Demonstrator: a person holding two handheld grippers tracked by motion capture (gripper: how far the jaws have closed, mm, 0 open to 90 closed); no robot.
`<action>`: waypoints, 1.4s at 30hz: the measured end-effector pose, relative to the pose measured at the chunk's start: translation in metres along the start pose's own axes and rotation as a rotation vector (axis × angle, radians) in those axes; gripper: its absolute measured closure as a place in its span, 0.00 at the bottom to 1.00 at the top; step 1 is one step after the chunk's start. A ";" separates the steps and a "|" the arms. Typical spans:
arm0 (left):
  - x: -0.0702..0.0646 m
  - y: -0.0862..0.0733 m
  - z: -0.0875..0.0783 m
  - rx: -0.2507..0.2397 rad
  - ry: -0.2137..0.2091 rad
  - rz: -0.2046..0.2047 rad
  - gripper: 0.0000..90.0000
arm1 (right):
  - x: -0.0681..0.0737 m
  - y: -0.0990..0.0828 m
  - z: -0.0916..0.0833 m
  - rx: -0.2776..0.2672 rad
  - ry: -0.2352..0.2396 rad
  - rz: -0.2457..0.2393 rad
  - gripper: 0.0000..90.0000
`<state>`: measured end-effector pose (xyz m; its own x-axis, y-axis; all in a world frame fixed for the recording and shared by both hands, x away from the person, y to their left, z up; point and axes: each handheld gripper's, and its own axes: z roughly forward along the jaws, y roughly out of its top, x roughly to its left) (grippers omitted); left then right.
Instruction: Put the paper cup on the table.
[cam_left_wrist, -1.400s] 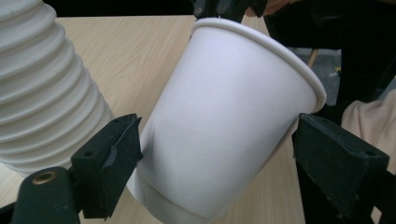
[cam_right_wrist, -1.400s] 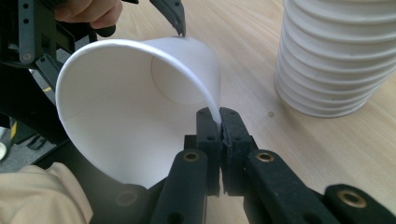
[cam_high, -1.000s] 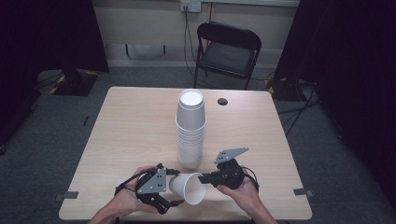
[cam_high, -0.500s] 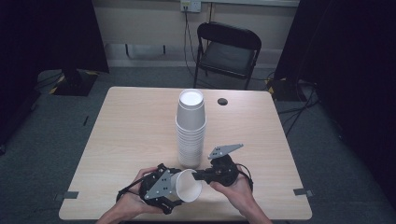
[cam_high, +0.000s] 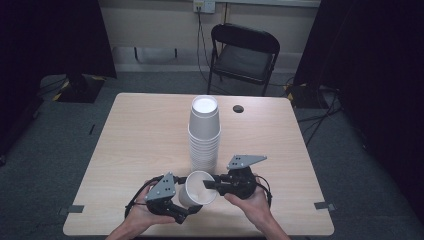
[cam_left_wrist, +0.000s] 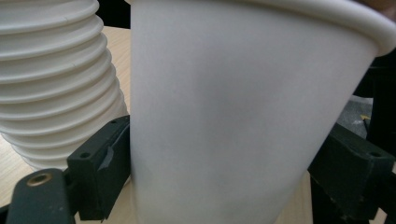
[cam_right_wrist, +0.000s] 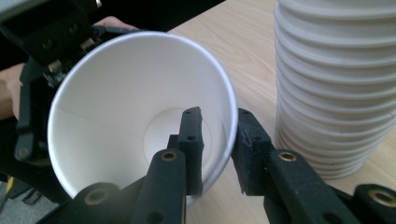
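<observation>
A single white paper cup (cam_high: 199, 189) lies tilted near the table's front edge, its mouth toward my right gripper. My left gripper (cam_high: 186, 202) is shut on the cup's wall (cam_left_wrist: 233, 116), one jaw on each side. My right gripper (cam_high: 211, 185) straddles the cup's rim (cam_right_wrist: 224, 93), with one jaw inside the cup and one outside. Its jaws have just been opening, and a small gap shows on both sides of the rim. A tall stack of white paper cups (cam_high: 204, 135) stands upside down just behind the grippers, also seen close by as the stack (cam_right_wrist: 336, 84) and the stack (cam_left_wrist: 51, 79).
A small dark round object (cam_high: 238, 108) lies on the wooden table (cam_high: 140, 135) at the back right. A black folding chair (cam_high: 244, 55) stands beyond the far edge. Bare tabletop spreads to the left and right of the stack.
The right gripper's jaws have parted around the cup's rim. The cup has shifted slightly back and left with the left gripper still holding it.
</observation>
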<state>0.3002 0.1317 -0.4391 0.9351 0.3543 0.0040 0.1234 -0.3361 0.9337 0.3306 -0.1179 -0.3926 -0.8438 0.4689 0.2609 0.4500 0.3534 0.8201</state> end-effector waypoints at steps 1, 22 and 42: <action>0.000 0.000 0.001 0.005 -0.004 0.001 0.14 | 0.000 0.000 0.000 -0.007 0.000 0.005 0.84; -0.014 0.002 0.012 0.103 0.078 0.169 0.15 | 0.003 0.001 0.007 0.055 -0.044 0.088 0.95; -0.012 0.000 0.009 0.078 0.065 0.083 0.17 | 0.003 0.001 0.006 0.019 -0.006 0.056 0.78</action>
<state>0.2920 0.1196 -0.4427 0.9200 0.3775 0.1057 0.0743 -0.4327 0.8985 0.3301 -0.1118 -0.3941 -0.8153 0.4932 0.3034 0.5024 0.3418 0.7942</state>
